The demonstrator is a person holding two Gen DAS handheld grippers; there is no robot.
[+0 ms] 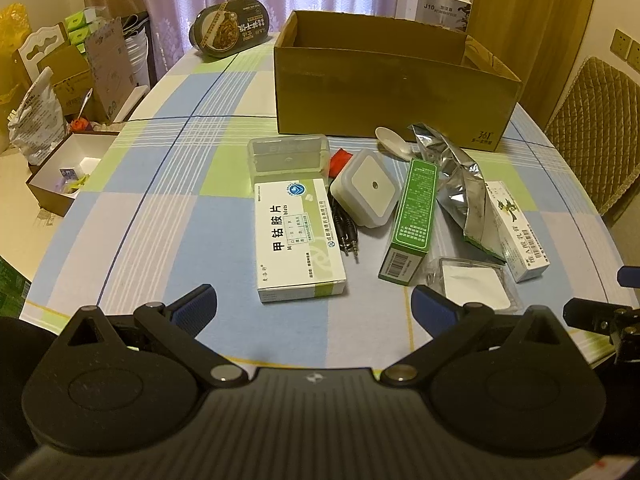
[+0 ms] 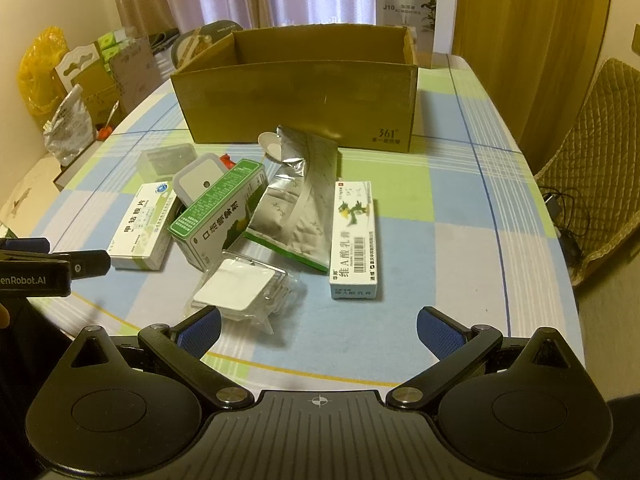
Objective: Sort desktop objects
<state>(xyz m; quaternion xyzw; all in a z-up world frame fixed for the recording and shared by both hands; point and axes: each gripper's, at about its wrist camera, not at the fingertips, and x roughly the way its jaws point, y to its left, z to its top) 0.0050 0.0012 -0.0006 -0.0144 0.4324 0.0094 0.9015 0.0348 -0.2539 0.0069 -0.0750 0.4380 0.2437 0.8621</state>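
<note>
A pile of small items lies on the checked tablecloth in front of an open cardboard box [image 1: 384,92] [image 2: 296,96]. A white medicine box [image 1: 298,240] [image 2: 142,228] lies nearest my left gripper [image 1: 314,308], which is open and holds nothing. Beside it are a clear plastic case [image 1: 288,156], a white night light [image 1: 366,188], a black audio cable [image 1: 346,232], a green box [image 1: 410,220] [image 2: 218,216], a silver foil pouch [image 1: 460,184] [image 2: 296,200], a white ointment box [image 2: 354,240] and a clear pack with a white pad [image 2: 240,288]. My right gripper [image 2: 318,332] is open above the table's near edge.
A white spoon [image 1: 390,140] lies by the cardboard box's front wall. A dark food tub [image 1: 228,28] stands at the table's far end. A small open box [image 1: 68,168] and clutter sit left of the table. A quilted chair [image 2: 592,160] stands on the right.
</note>
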